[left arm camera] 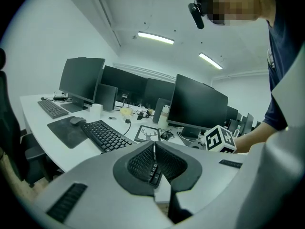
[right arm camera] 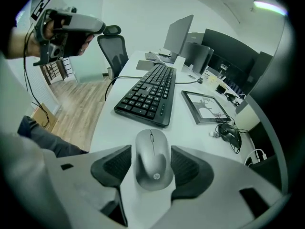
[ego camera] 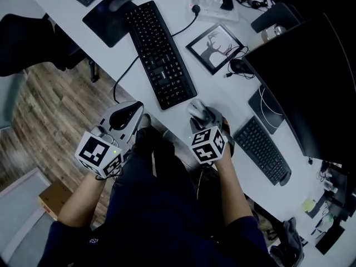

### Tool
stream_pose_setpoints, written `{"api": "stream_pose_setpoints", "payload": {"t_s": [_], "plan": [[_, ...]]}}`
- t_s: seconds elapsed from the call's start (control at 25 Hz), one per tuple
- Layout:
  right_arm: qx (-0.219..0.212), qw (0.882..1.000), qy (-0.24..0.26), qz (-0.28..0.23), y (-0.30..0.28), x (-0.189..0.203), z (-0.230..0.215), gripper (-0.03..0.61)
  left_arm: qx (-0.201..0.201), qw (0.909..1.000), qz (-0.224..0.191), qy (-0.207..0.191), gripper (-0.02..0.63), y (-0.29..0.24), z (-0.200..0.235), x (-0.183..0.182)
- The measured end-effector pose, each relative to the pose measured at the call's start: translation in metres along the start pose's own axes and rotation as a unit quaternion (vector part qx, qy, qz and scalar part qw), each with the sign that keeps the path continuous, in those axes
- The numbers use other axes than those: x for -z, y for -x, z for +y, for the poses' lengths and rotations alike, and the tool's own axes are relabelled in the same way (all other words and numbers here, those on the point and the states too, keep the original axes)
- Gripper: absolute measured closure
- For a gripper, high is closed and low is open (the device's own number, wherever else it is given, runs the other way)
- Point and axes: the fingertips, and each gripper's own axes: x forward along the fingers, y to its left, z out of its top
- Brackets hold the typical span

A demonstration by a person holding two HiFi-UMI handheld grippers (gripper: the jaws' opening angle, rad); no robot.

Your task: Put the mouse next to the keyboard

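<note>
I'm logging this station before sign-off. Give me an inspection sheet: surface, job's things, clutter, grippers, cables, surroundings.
Surface: white desk, curved front edge.
Job's things: silver mouse flat on the desk, just short of the black keyboard.
Clutter: picture frame, second keyboard, mouse pad bearing a dark mouse.
Grippers: right gripper open, jaws either side of the silver mouse; left gripper shut, empty, off the desk.
Cables: black cable leaves the black keyboard across the desk.
Surroundings: monitor, wooden floor, office chair.
</note>
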Motion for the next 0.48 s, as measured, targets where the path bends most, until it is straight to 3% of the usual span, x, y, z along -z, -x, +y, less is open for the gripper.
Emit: {"api": "stream_pose_setpoints", "payload": {"t_s": [0.48], "plan": [[-0.008, 0.985, -0.123, -0.118, 0.044, -0.030, -0.017, 0.318, 0.002, 0.9996, -0.014, -0.024, 0.575, 0.006, -0.010, -0.022]]}}
